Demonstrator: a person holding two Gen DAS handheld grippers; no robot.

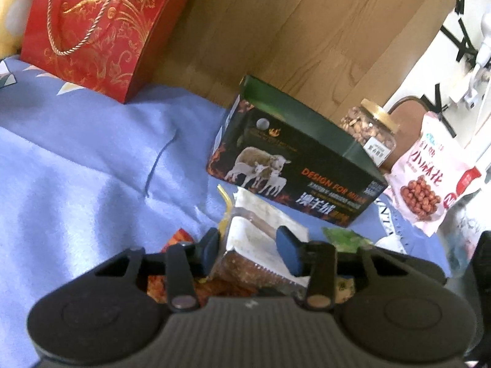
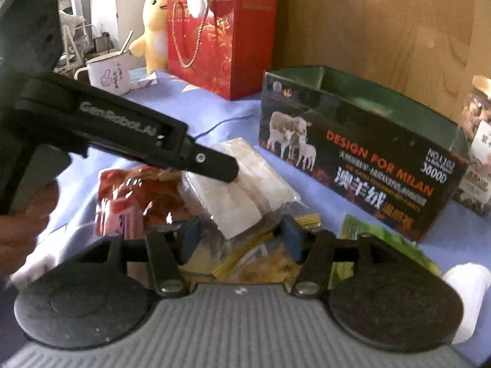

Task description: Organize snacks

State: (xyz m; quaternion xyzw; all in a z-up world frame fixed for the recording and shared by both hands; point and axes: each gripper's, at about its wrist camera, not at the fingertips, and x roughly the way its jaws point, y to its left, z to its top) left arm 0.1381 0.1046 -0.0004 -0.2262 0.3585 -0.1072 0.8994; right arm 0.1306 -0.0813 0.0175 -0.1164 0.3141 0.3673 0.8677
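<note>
A pale blue cloth (image 1: 92, 159) covers the surface, with wood panelling (image 1: 276, 30) along its far edge. In the left wrist view, the left gripper (image 1: 248, 247) sits at 6 o'clock, its jaws partly apart around a clear snack packet (image 1: 257, 245) of white and brown pieces; the left pad touches the packet, but whether the right one presses it cannot be told. An open-topped dark box (image 1: 294, 165) printed with sheep lies at 1 o'clock, close beyond the packet. A nut jar (image 1: 369, 128) and a pink snack bag (image 1: 429, 178) crowd its right end at 2 o'clock. A red gift bag (image 1: 101, 30) stands at 11 o'clock. Open cloth spreads from 8 to 10 o'clock. In the right wrist view, the right gripper (image 2: 241, 237) is half spread over the packet's lower end and a yellow-edged wrapper (image 2: 245, 254), gripping nothing visibly.
</note>
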